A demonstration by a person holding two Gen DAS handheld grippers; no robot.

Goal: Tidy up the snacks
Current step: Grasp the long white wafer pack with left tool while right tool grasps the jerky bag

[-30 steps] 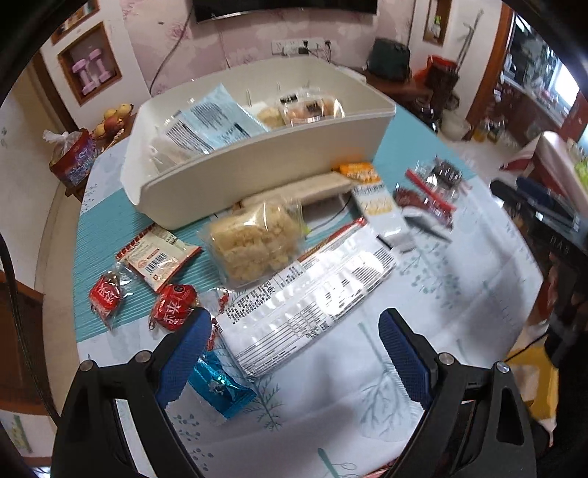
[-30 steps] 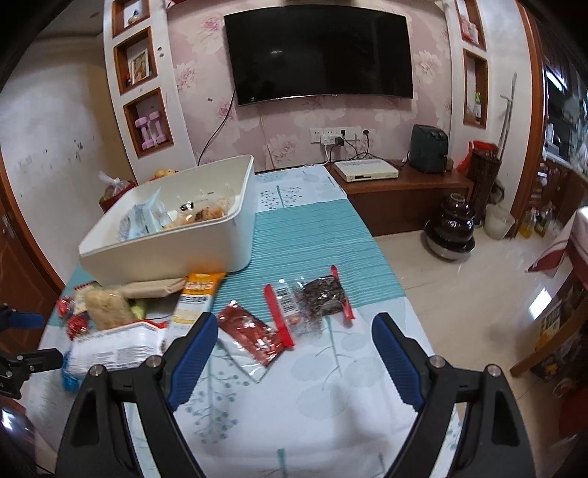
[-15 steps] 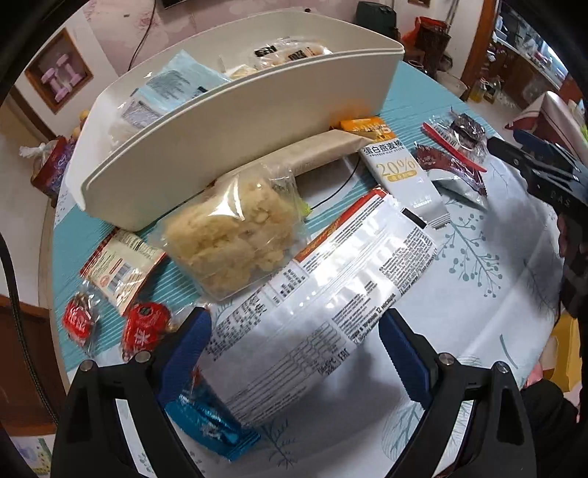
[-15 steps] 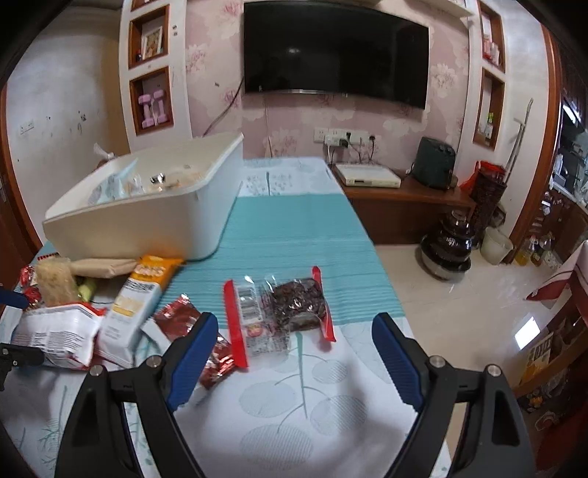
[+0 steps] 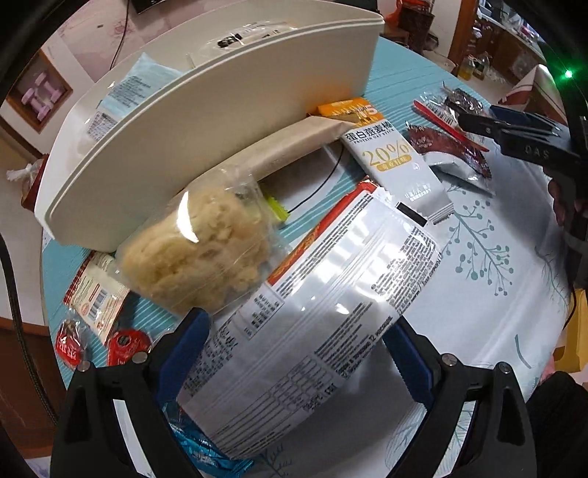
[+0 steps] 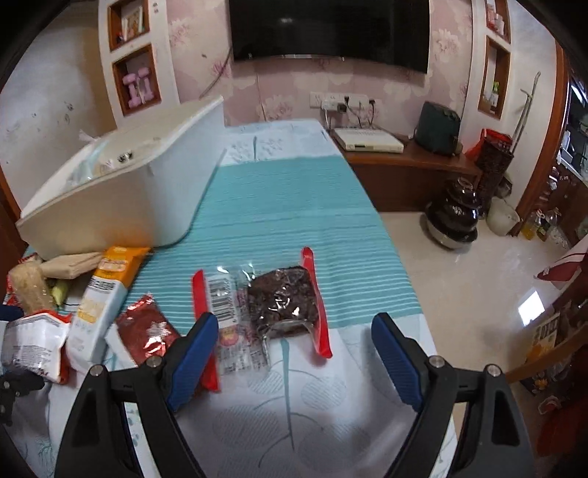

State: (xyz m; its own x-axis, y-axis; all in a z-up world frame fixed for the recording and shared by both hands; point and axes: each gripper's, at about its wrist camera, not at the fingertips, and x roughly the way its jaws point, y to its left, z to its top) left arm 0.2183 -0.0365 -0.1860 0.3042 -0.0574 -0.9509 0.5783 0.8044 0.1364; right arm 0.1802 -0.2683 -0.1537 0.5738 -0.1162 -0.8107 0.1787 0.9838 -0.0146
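Silver printed snack bag [image 5: 316,323] lying between spread jaws of left gripper [image 5: 294,364], near white bin [image 5: 205,147]. Right gripper [image 6: 294,356] jaws gaping over red-edged packet [image 6: 279,301]. Teal striped tablecloth [image 6: 294,206]; TV [image 6: 330,29] hanging behind.

Left gripper [image 5: 297,358] lowered onto the large silver snack bag [image 5: 312,316], blue fingers now straddling its near end instead of hanging above. Right gripper [image 6: 294,353] dropped toward the red-edged clear packet [image 6: 264,309] at 12 o'clock, jaws narrowed slightly, left finger overlapping the packet's red strip.
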